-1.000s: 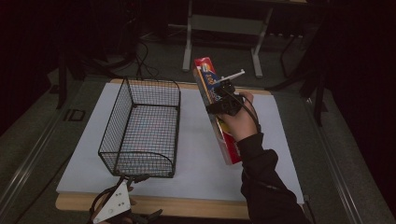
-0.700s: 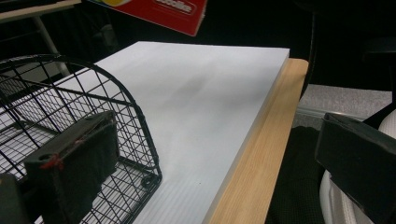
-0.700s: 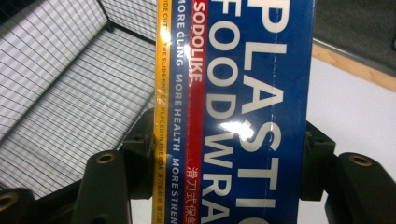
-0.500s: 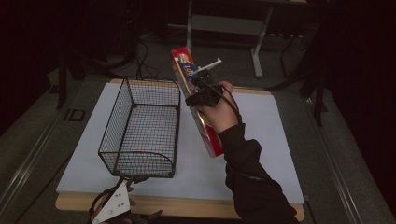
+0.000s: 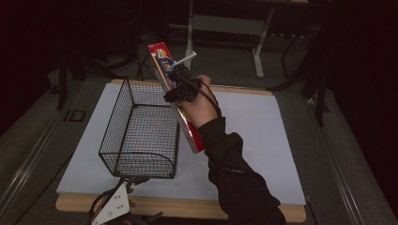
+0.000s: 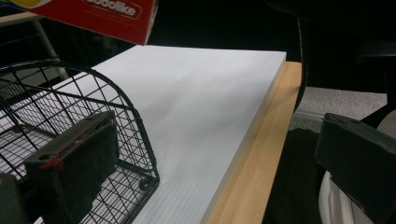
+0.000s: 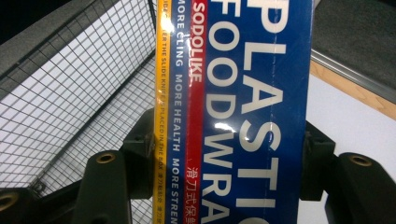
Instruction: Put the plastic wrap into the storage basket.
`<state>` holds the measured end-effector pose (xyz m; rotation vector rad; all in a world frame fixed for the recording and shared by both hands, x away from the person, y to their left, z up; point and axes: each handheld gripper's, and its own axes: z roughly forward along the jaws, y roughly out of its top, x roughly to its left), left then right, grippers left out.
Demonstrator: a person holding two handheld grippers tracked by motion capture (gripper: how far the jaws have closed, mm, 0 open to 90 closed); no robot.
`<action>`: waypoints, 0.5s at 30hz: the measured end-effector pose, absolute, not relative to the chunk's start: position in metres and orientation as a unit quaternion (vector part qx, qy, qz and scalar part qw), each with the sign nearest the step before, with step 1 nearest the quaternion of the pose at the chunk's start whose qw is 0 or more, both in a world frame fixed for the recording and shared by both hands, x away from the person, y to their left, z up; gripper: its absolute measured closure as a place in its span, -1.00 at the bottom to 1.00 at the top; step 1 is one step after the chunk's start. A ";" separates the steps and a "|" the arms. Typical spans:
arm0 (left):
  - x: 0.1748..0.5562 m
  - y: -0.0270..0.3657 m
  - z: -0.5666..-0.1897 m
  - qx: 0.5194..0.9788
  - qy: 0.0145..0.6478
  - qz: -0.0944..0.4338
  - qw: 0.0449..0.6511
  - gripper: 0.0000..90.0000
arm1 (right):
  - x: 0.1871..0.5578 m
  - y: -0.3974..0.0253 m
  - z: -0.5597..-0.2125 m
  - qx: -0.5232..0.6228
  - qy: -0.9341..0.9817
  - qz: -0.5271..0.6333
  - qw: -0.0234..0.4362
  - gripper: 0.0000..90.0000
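Observation:
My right gripper point(image 5: 177, 91) is shut on a long red and blue plastic food wrap box point(image 5: 174, 89) and holds it in the air, tilted, beside the right wall of a black wire basket point(image 5: 141, 129). In the right gripper view the box point(image 7: 243, 112) sits clamped between both jaws, with the basket's mesh point(image 7: 74, 93) below and to the left. My left gripper point(image 5: 112, 211) rests at the near table edge, just in front of the basket. The left gripper view has it open point(image 6: 210, 158), with nothing between the jaws, the basket's rounded end point(image 6: 93, 112) ahead and the box's end point(image 6: 93, 14) overhead.
A white sheet point(image 5: 263, 136) covers the wooden table point(image 5: 187, 206), whose front edge point(image 6: 252, 158) runs past my left gripper. A metal stand point(image 5: 225, 23) and cables lie on the dark floor beyond the table.
My right gripper has carried the wrap box leftwards from over the middle of the sheet to the basket's right wall. The left gripper has stayed where it was.

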<state>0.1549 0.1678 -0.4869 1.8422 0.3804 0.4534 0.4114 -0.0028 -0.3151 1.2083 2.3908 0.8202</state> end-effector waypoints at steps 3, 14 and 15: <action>0.155 0.168 -0.487 0.784 0.162 0.193 0.567 -1.00 | 0.412 0.004 -0.314 0.422 0.843 0.291 0.166 -0.14; 0.155 0.168 -0.487 0.785 0.163 0.194 0.566 -1.00 | 0.410 0.021 -0.313 0.410 0.849 0.291 0.165 -0.13; 0.155 0.168 -0.487 0.785 0.164 0.193 0.565 -1.00 | 0.409 0.022 -0.312 0.410 0.849 0.292 0.163 -0.14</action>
